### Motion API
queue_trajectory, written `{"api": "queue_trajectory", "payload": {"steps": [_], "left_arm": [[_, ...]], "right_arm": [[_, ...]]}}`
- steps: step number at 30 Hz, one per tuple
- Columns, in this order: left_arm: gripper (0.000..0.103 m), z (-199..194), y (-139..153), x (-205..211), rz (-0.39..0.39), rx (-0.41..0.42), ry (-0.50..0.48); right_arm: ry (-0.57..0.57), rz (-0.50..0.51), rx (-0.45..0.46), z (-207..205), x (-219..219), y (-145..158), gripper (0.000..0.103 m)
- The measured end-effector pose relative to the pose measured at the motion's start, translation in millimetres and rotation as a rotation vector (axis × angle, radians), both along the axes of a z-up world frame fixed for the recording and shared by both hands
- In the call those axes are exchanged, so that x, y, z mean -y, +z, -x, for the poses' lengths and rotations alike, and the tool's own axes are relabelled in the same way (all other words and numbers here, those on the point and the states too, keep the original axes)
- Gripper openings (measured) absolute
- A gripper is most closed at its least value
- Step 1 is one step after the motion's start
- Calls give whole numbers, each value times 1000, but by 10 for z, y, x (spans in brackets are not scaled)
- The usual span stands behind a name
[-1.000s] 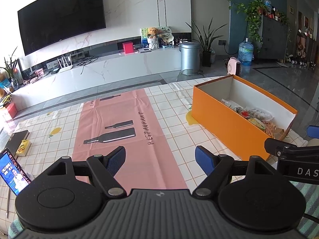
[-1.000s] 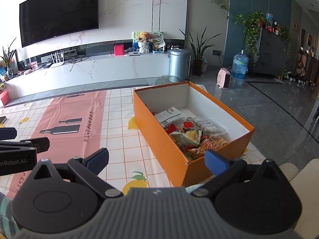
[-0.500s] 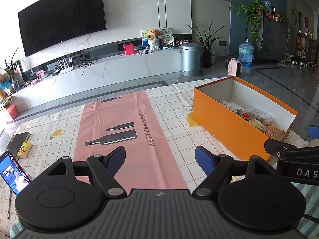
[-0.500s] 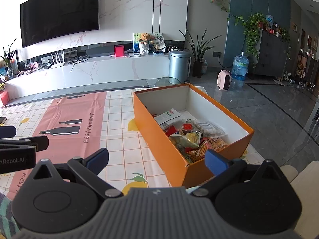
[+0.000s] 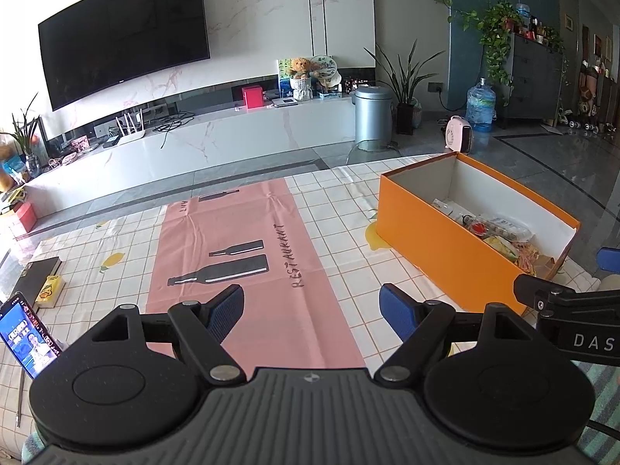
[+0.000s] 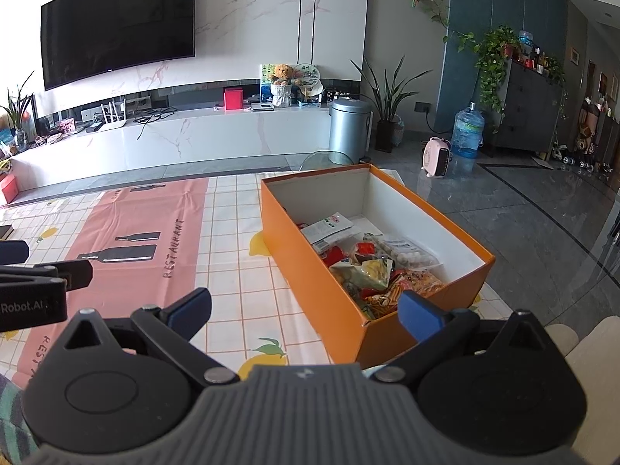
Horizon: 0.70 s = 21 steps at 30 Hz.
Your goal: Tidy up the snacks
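Observation:
An open orange box [image 6: 310,263] stands on the table's right side, also seen in the left wrist view [image 5: 445,240]. Several snack packets [image 6: 372,267] lie piled in its near half; they show in the left wrist view [image 5: 500,236] too. My left gripper [image 5: 312,308] is open and empty, above the pink mat [image 5: 248,255], left of the box. My right gripper [image 6: 306,306] is open and empty, above the box's near left corner.
A checked tablecloth [image 5: 341,209] covers the table. A phone with a lit screen [image 5: 29,339], a yellow packet [image 5: 48,290] and a dark book [image 5: 37,275] lie at the left edge. A TV wall, bin and plants stand beyond.
Both grippers have pulled back and risen slightly; the box sits a little lower and farther in both views. Both stay open and empty.

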<state>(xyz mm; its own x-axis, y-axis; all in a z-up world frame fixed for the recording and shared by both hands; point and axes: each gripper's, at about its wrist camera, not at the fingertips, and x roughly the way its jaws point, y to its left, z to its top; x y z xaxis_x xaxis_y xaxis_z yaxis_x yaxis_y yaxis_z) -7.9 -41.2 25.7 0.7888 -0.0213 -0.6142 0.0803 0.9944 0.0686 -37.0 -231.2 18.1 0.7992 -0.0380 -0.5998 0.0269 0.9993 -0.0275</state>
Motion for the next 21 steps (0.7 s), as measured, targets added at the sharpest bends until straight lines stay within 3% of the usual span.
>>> {"api": "queue_trajectory", "payload": {"steps": [21], "left_arm": [[93,16,-21,11,-7,0,9]], "right_arm": [[-4,-1,6,3,6,21,99]]}}
